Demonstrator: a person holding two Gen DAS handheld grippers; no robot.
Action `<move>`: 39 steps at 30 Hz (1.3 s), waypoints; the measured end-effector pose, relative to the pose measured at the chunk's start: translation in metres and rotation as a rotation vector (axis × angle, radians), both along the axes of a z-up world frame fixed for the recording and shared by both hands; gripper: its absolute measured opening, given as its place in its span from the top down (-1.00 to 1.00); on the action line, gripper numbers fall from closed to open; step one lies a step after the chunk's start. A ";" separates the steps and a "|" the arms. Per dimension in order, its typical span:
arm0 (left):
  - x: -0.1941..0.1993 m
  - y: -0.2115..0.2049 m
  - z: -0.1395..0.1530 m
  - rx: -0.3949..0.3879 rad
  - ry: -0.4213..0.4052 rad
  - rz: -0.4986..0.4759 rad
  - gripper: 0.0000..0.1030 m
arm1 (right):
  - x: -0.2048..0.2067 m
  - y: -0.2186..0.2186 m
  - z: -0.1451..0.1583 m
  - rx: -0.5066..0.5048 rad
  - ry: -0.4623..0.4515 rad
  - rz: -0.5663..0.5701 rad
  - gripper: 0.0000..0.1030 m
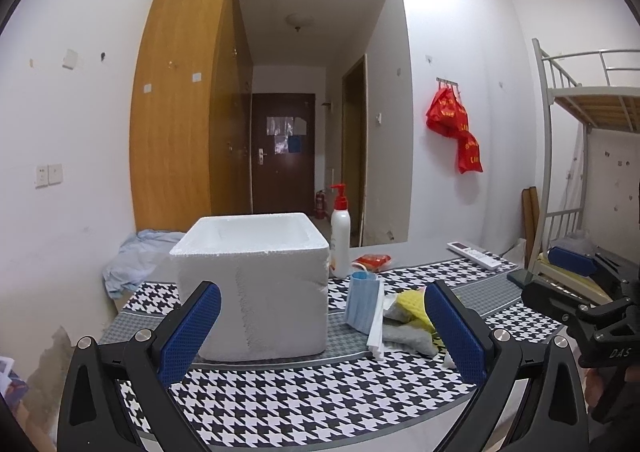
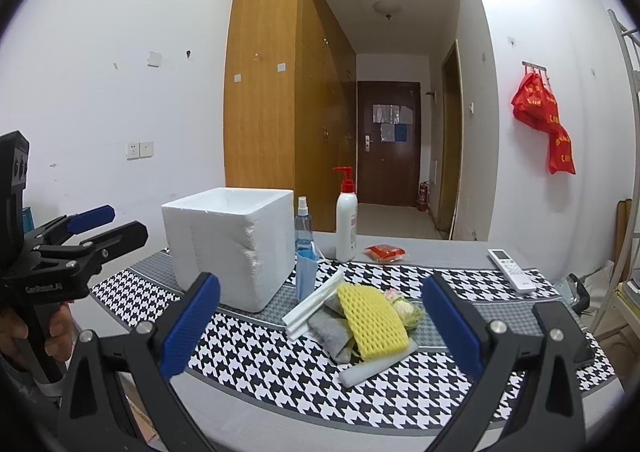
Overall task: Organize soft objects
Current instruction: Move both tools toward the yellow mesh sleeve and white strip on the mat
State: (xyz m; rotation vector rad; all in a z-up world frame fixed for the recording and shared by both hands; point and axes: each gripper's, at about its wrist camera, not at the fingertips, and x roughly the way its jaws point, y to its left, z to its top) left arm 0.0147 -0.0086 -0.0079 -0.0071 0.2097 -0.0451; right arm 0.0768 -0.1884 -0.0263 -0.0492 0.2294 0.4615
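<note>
A white foam box (image 1: 252, 284) (image 2: 232, 248) stands open-topped on the houndstooth table cloth (image 2: 280, 376). Right of it lies a pile of soft things: a yellow foam net (image 2: 372, 320) (image 1: 414, 304), a grey cloth (image 2: 330, 332) (image 1: 408, 336), white foam strips (image 2: 316, 304), a blue face mask (image 1: 362, 306) (image 2: 306, 276) and a small pink-green item (image 2: 404, 306). My left gripper (image 1: 324, 332) is open and empty, facing the box. My right gripper (image 2: 320, 328) is open and empty, facing the pile from above the table's near edge.
A white pump bottle (image 2: 346, 224) (image 1: 340, 240), a blue spray bottle (image 2: 304, 224), a red packet (image 2: 384, 252) and a white remote (image 2: 512, 270) stand behind. A black phone (image 2: 560, 328) lies at the right. A bunk bed (image 1: 592, 124) is at the right.
</note>
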 end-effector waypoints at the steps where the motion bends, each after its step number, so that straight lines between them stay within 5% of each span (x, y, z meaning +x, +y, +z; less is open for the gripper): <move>1: 0.001 0.000 0.000 0.001 0.003 0.003 -0.98 | 0.001 0.000 0.000 0.000 0.002 -0.001 -0.99; 39: 0.099 -0.031 -0.038 0.019 0.253 -0.165 -0.98 | 0.084 -0.017 -0.027 -0.056 0.226 -0.074 -0.99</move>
